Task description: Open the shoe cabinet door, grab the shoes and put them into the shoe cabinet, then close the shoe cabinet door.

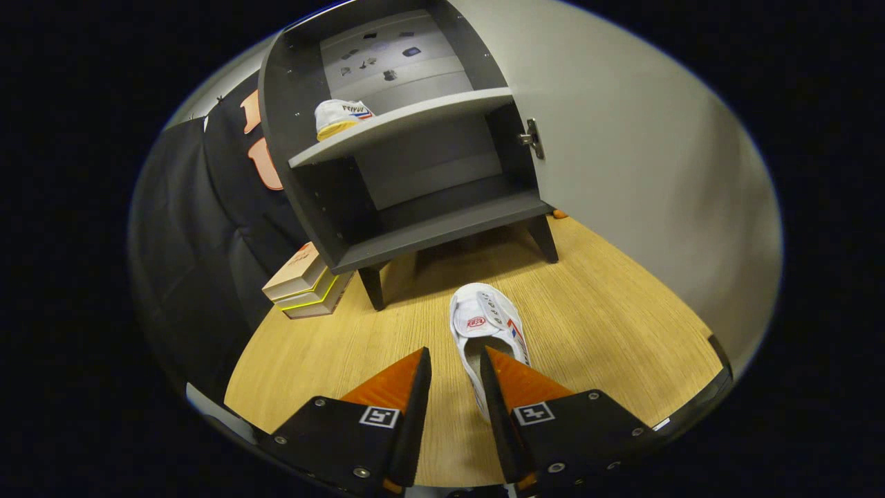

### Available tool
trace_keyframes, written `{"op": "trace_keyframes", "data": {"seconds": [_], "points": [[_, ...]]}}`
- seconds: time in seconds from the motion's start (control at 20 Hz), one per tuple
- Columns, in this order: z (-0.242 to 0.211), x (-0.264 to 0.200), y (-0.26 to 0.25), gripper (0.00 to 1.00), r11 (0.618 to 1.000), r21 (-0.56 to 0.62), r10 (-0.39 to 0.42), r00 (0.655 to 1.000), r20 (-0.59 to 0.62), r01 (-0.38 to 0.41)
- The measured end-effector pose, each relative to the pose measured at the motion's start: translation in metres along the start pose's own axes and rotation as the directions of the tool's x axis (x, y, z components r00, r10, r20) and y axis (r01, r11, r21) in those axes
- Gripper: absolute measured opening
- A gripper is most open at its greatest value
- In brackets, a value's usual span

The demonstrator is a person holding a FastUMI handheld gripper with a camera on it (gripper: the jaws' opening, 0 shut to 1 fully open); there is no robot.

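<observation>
Standing open: shoe cabinet (415, 180), dark grey, on short legs on the wooden table (608, 325), its pale door (622, 138) swung wide to the right on a metal hinge (532, 138).
Upper shelf (408, 124): holds one white shoe (339, 116), heel end out, near the shelf's left end.
Lower compartment (442, 221): bare grey floor and back panel, nothing in it.
Top compartment back panel: a few small dark marks, too small to make out.
Second shoe (487, 325): white with a red and blue stripe, lying on the table in front of the cabinet, toe pointing toward it, heel end reaching back between the fingers.
Gripper (455, 363): fingers parted a moderate way, low over the table; the right fingertip (505, 366) overlaps the shoe's right edge, the left one stands clear of it; whether either presses on the shoe I cannot tell.
Beside the cabinet: stacked boxes (304, 283) on the table at its left leg.
</observation>
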State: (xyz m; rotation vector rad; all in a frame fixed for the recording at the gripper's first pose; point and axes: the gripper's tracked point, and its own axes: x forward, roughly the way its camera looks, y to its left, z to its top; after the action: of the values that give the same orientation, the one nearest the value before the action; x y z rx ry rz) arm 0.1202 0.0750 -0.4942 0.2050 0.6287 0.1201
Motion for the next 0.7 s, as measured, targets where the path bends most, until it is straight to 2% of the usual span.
{"op": "trace_keyframes", "data": {"seconds": [0.2,0.45,0.6,0.7], "points": [[-0.017,0.038,-0.006,0.38,1.000,0.003,-0.004,0.999,-0.032,0.004],[-0.022,0.070,-0.004,0.37,1.000,0.008,0.014,0.999,-0.040,-0.014],[-0.020,0.084,-0.002,0.26,1.000,-0.004,0.009,0.999,-0.037,-0.009],[-0.020,0.092,0.000,0.23,1.000,-0.009,0.009,0.999,-0.038,-0.009]]}}
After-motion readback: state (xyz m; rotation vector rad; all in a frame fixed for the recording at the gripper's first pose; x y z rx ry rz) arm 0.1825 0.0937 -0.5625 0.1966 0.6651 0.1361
